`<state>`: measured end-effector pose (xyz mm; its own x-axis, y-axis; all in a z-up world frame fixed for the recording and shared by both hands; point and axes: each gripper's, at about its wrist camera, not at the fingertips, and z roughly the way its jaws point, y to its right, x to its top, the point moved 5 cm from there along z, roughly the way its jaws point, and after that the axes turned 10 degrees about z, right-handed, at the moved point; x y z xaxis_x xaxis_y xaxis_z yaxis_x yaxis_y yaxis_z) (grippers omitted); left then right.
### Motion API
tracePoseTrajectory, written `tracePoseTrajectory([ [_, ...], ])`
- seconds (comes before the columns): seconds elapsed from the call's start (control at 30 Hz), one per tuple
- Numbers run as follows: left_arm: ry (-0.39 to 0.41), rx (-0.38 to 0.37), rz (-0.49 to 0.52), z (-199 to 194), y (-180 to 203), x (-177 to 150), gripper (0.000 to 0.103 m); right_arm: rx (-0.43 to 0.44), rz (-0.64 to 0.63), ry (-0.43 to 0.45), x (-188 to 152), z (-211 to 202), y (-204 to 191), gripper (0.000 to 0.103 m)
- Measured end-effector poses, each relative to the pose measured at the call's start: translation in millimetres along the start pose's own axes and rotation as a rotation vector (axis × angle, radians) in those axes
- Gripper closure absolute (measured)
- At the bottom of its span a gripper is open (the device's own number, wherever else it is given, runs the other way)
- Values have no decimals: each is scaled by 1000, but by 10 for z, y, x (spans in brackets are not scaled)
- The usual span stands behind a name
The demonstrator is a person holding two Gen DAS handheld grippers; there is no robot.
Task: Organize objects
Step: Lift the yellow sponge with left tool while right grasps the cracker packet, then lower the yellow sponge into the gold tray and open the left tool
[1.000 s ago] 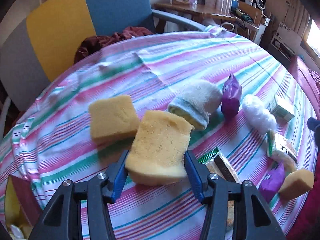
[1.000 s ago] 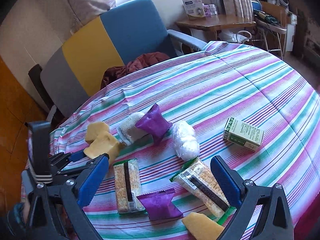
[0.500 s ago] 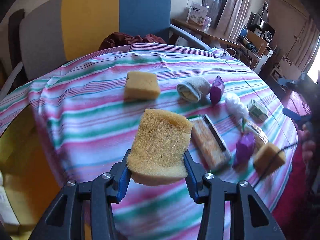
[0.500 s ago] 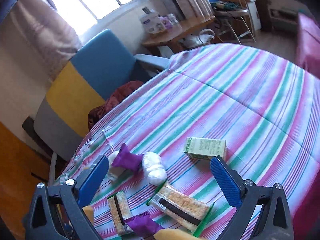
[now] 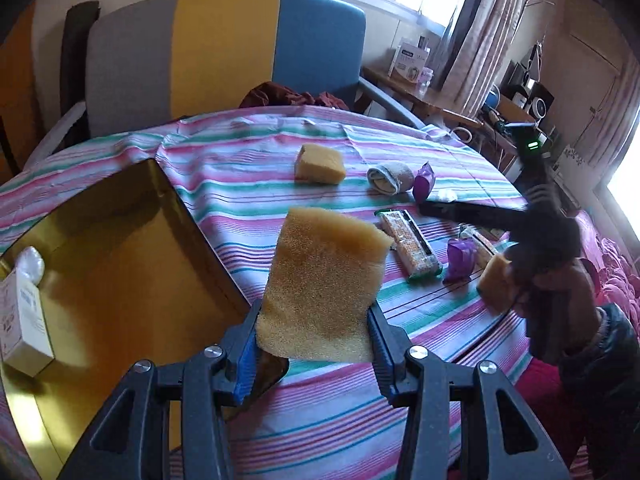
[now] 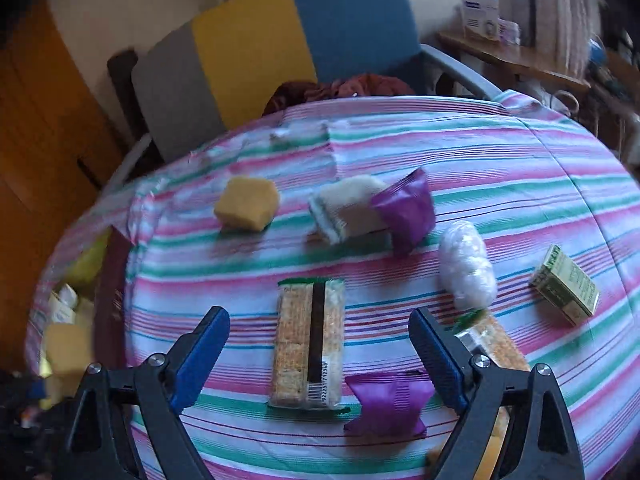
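Observation:
My left gripper (image 5: 312,344) is shut on a yellow sponge (image 5: 324,288) and holds it in the air beside the right edge of a gold box (image 5: 120,264). My right gripper (image 6: 320,344) is open and empty, hovering over a cracker pack (image 6: 308,344) and a purple pouch (image 6: 388,404) on the striped table. A second yellow sponge (image 6: 246,204), a rolled towel (image 6: 346,208), another purple pouch (image 6: 404,208), a white bag (image 6: 466,264) and a green box (image 6: 566,284) lie further back.
The gold box holds a white carton (image 5: 24,320) and a white bag (image 5: 30,264). A grey, yellow and blue chair (image 5: 224,52) stands behind the table. A third sponge (image 5: 496,284) lies near the right hand in the left wrist view.
My left gripper carried the sponge up and left, off the table to the gold box. My right gripper swung back down over the cracker pack and purple pouch.

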<state>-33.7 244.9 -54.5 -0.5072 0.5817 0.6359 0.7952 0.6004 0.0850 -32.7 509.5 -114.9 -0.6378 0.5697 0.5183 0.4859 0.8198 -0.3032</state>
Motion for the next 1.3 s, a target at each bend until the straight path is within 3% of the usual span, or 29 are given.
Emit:
tracePoseTrajectory([
  [0.27,48,0,-41,-323,-139,-124,55,-89,-59,-85,-84,493,-37,15],
  [0.3,50,5,-47,-345,-160,-145,55,-99,-67,-98,-104,525,-41,19],
  [0.37,48,11,-66,-373,-216,-213,55,-116,-87,-142,-175,621,-49,39],
  [0.43,39,18,-84,-375,-263,-286,55,-162,-166,-130,-232,625,-109,54],
  [0.77,16,41,-114,-345,-336,-434,55,-119,-202,-151,-328,598,-142,52],
  [1.3,15,58,-131,-360,-384,-485,55,-156,-289,-115,-360,628,-245,53],
])
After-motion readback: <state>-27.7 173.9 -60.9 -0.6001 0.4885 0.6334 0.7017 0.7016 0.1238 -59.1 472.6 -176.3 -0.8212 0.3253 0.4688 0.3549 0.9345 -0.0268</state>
